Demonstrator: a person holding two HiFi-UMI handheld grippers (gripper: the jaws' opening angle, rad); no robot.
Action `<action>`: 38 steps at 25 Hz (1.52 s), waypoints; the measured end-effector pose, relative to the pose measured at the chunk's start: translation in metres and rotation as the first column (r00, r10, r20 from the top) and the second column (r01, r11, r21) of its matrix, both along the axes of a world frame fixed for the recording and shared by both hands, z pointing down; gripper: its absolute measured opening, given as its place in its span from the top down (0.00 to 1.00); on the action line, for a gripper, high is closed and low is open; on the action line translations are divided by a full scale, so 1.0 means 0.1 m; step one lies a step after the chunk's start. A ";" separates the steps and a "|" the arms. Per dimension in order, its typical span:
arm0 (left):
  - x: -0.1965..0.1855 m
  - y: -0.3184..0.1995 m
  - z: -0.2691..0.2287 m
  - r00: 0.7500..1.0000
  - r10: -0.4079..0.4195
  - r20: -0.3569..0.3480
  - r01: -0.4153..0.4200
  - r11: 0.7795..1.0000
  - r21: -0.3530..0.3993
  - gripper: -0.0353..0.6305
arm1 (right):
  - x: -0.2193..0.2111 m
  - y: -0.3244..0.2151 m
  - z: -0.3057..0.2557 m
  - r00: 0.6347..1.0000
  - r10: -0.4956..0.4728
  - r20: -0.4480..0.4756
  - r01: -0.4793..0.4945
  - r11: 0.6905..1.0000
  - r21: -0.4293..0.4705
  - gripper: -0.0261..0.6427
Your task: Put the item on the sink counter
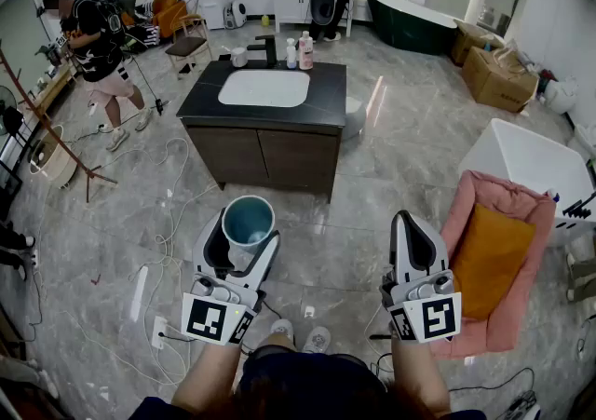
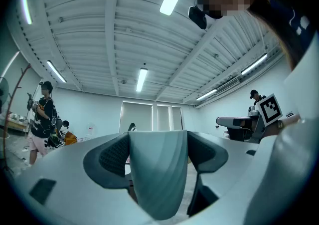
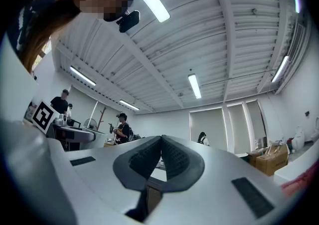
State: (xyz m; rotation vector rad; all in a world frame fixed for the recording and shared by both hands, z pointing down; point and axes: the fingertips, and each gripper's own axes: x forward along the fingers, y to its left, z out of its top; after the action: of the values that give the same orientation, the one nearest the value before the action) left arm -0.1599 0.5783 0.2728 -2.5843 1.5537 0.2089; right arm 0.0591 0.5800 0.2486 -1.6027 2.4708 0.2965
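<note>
Cup (image 1: pixel 249 221) (smooth teal, tapered) clamped in left hand-held gripper (image 1: pixel 247 234); right hand-held gripper (image 1: pixel 409 223) closed.

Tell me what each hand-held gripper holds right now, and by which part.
The left hand-held gripper clamps a light-blue cup by its side wall, one jaw on each side. The right hand-held gripper holds nothing; its jaws are together.

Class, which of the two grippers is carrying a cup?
The left gripper: its jaws grip a pale blue cup, open end up. The right gripper has its jaws pressed together with nothing between them.
</note>
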 end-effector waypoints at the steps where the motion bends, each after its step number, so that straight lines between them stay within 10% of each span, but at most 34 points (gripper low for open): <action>1: 0.02 0.01 -0.01 1.000 0.001 0.000 -0.001 1.000 0.002 0.42 | 0.02 0.01 0.00 1.000 0.000 0.000 0.000 1.000 0.002 0.94; 19: 0.14 -0.46 0.11 1.000 -0.022 0.007 0.022 0.999 -0.031 0.42 | 0.26 -0.44 0.05 0.998 -0.003 0.060 0.003 1.000 0.000 0.94; 38: 0.05 -3.45 0.05 0.999 0.051 -0.010 -0.051 0.999 -0.007 0.42 | 0.09 -3.21 -0.03 0.999 0.041 0.028 -0.042 0.999 0.012 0.94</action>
State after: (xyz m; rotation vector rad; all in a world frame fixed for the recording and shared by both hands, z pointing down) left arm -0.1547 0.2333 0.2778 -2.6344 1.4949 0.2214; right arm 0.0684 0.2593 0.2456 -1.6435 2.4132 0.2933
